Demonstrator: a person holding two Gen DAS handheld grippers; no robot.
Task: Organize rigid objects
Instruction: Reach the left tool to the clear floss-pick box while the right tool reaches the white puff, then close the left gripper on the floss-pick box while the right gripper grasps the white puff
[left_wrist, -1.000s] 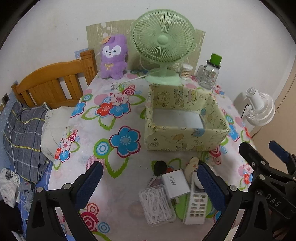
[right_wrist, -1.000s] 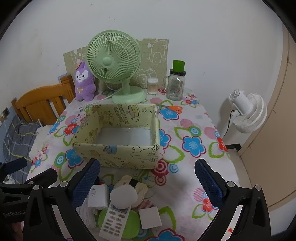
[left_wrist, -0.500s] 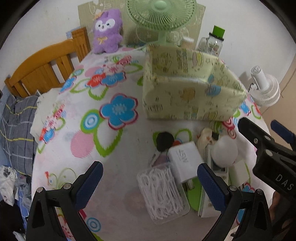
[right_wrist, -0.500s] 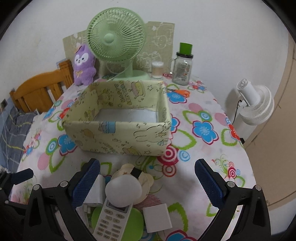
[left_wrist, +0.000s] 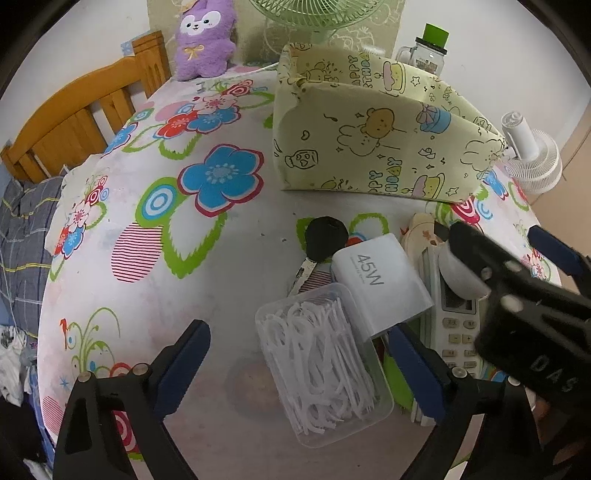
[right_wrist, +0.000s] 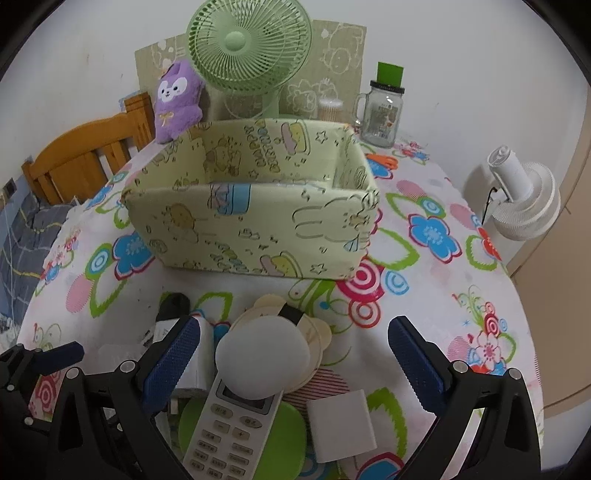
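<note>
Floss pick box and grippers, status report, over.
Left gripper closing, straddling floss pick box. Right gripper open over white puff. Charger overlaps the box.

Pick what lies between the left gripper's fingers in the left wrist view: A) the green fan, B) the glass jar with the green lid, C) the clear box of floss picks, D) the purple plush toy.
C: the clear box of floss picks lies between the left gripper fingers, whose jaws are closing without pressing on it yet; the plush, jar and fan stand far back beyond the yellow box.
</note>
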